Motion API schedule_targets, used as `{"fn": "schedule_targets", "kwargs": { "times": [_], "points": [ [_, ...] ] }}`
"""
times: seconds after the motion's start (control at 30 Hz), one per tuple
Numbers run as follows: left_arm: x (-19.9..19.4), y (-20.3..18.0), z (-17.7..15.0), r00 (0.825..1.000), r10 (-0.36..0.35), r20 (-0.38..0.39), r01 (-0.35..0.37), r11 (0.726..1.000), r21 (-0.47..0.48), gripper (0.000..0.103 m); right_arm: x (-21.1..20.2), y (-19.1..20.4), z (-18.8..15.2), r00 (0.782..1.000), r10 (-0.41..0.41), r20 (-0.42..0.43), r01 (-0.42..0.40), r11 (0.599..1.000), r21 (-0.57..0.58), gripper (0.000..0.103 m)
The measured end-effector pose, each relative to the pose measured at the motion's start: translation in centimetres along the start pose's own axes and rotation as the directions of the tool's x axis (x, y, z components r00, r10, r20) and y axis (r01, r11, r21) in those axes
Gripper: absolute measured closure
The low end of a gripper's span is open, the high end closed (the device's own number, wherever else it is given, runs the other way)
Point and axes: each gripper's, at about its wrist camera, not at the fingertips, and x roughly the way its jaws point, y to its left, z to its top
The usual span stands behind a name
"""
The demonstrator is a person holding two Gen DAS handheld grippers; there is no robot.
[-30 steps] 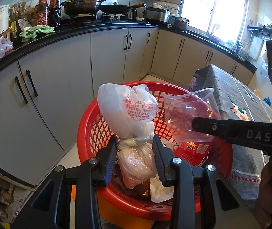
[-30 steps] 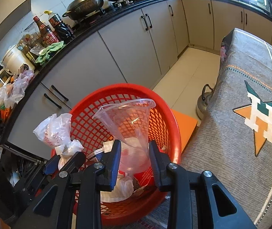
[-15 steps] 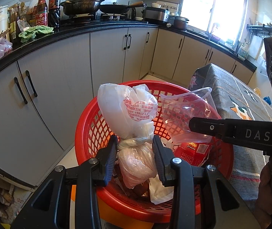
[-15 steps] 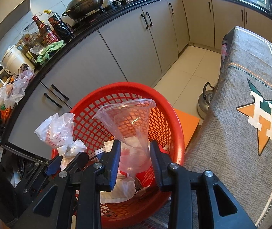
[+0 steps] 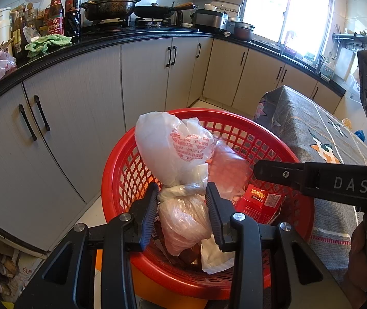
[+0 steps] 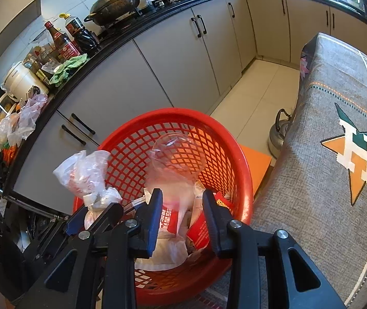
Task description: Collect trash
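A red mesh basket (image 5: 237, 128) (image 6: 242, 170) stands on the floor beside the table. My left gripper (image 5: 182, 193) is shut on the knot of a tied white plastic bag (image 5: 175, 149) and holds it over the basket; the bag also shows in the right wrist view (image 6: 83, 175). My right gripper (image 6: 182, 198) has its jaws apart, and a clear plastic cup (image 6: 175, 159), blurred, sits tilted between them and over the basket. The cup also shows in the left wrist view (image 5: 227, 164). Red wrappers (image 5: 260, 200) and paper lie inside the basket.
A table with a grey patterned cloth (image 6: 338, 154) is right of the basket. Grey cabinets (image 5: 80, 103) and a cluttered black counter (image 5: 54, 49) run behind and to the left. A metal kettle (image 6: 278, 131) and an orange stool (image 6: 255, 159) are on the floor.
My right gripper's jaws have opened wider and the clear cup has tipped and dropped lower into the basket. The left gripper still holds the white bag in about the same place.
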Motion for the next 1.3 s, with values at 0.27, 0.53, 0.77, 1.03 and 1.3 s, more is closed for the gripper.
{"fn": "schedule_targets", "kwargs": {
  "times": [0.27, 0.53, 0.77, 1.03, 1.3],
  "points": [
    [-0.3, -0.1, 0.1, 1.000, 0.006, 0.012, -0.006, 1.000, 0.002, 0.051, -1.1, 0.2, 0.0, 1.000, 0.008, 0.020, -0.008, 1.000, -0.004, 0.067],
    [-0.5, -0.1, 0.2, 1.000, 0.015, 0.021, -0.015, 1.000, 0.007, 0.043, -2.0, 0.3, 0.0, 0.999, 0.014, 0.034, -0.013, 1.000, -0.004, 0.063],
    [-1.1, -0.1, 0.4, 0.998, 0.043, 0.048, -0.044, 0.999, 0.010, 0.029, -3.2, 0.5, 0.2, 0.998, 0.011, 0.061, -0.011, 1.000, -0.007, 0.056],
    [-1.6, 0.0, 0.6, 0.991, 0.105, 0.082, -0.106, 0.994, 0.013, 0.021, -4.7, 0.7, 0.3, 0.994, -0.008, 0.105, 0.009, 1.000, -0.008, 0.040],
    [-2.2, -0.2, 0.7, 0.979, 0.167, 0.117, -0.171, 0.985, 0.022, 0.010, -5.5, 0.4, 0.0, 0.990, -0.036, 0.133, 0.038, 0.999, -0.010, 0.025]
  ]
}}
